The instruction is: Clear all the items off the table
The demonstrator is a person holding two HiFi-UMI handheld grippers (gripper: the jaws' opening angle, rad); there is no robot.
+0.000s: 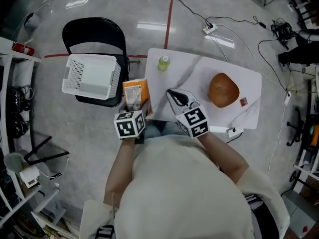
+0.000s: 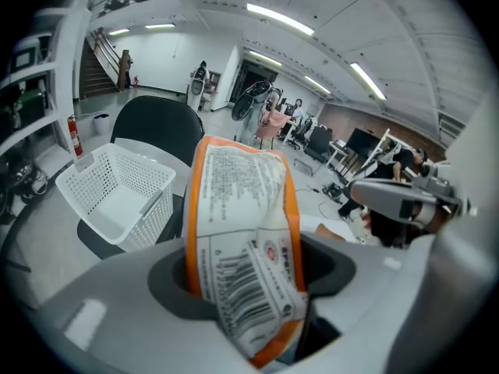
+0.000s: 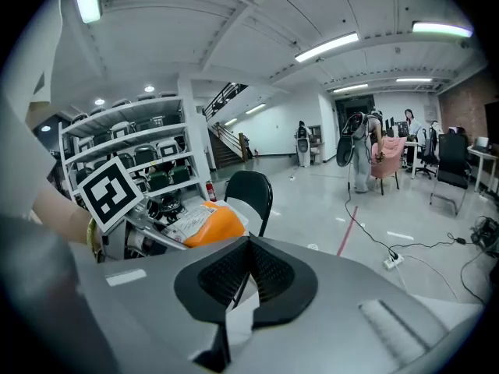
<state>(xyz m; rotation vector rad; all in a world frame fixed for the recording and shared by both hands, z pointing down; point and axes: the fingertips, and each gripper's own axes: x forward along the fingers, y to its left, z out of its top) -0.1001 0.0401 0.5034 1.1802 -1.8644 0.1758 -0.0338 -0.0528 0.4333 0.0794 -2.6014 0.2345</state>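
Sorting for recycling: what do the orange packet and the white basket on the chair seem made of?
The orange packet: probably thin glossy plastic film; it creases and carries a printed barcode. The white basket: rigid matte moulded plastic, by its perforated walls.

Your left gripper (image 1: 133,109) clasping an orange packet (image 1: 135,91) just left of the white tabletop (image 1: 199,68), your right gripper (image 1: 175,97) over its near edge, green bottle (image 1: 164,62) and brown round lump (image 1: 223,89) on it, white basket (image 1: 92,76) on a black chair (image 1: 94,31) alongside

Orange-and-white packet (image 2: 242,209), white lattice basket (image 2: 117,189)
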